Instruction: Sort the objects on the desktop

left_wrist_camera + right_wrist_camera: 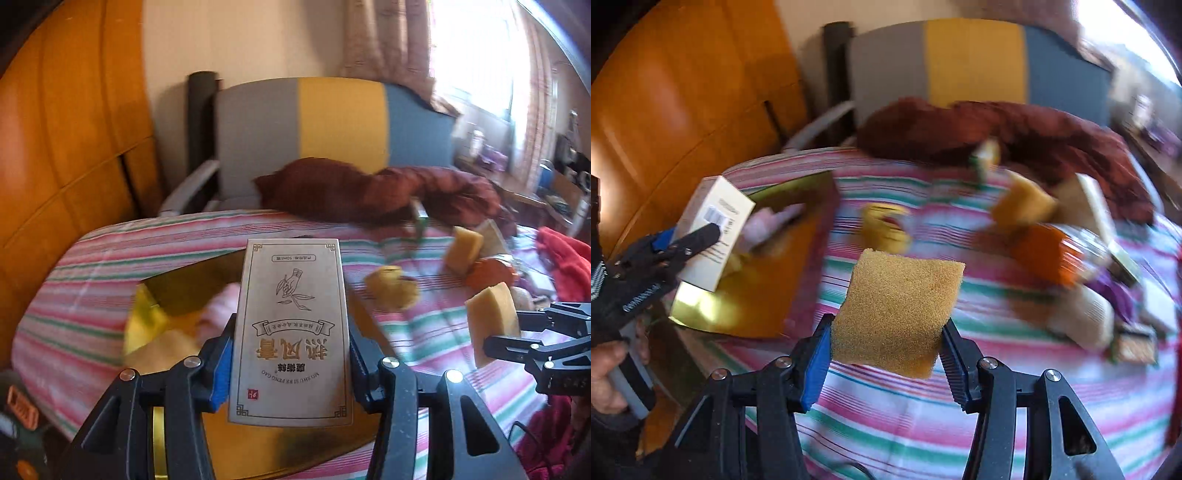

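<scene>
sponges (899, 314): three, perhaps more in the blur right of the gold tray (768, 295)
cartons (290, 332): one over the tray
trays: one

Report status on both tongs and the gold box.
Left tongs shut on printed carton. Right tongs shut on yellow sponge. Gold box open on striped cloth, pink item inside. Path clear.
</scene>
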